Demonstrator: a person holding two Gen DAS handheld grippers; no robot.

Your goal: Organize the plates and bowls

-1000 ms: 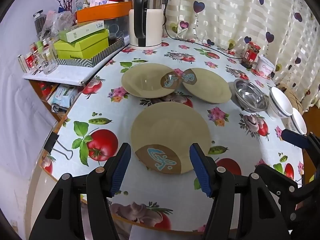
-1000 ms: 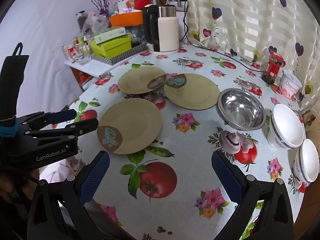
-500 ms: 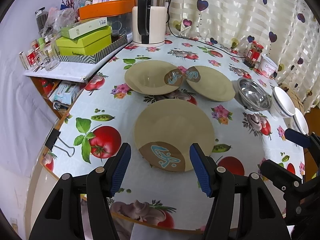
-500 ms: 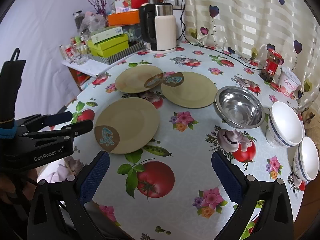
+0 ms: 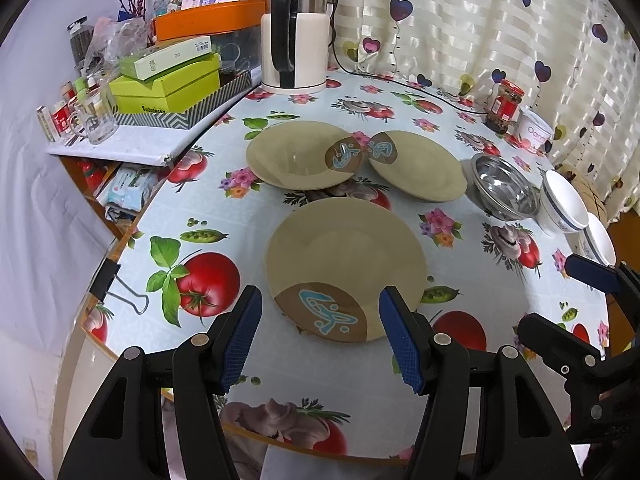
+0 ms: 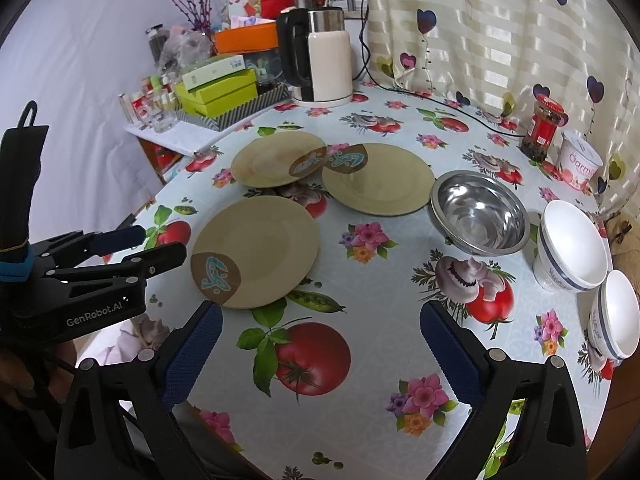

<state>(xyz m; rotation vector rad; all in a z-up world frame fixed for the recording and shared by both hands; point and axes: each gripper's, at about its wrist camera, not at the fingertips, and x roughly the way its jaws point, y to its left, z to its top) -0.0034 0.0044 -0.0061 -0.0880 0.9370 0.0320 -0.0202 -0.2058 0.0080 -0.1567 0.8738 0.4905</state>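
Place: a home dining corner.
Table [image 6: 360,360]: oilcloth printed with tomatoes, mushrooms and flowers.
Behind the table: heart-patterned curtain [image 6: 500,20].
At the table's far edge: electric kettle [image 6: 320,56], sauce jar [image 6: 542,128].
Left of the table: cluttered shelf [image 5: 120,136] of boxes.

Tan plates [image 5: 344,256], blue-on-brown motif; perhaps blue-banded white bowls [image 6: 570,250].

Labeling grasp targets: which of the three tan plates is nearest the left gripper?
The near plate, alone in front, its brown patch between the open left gripper fingers; the other two sit farther back.
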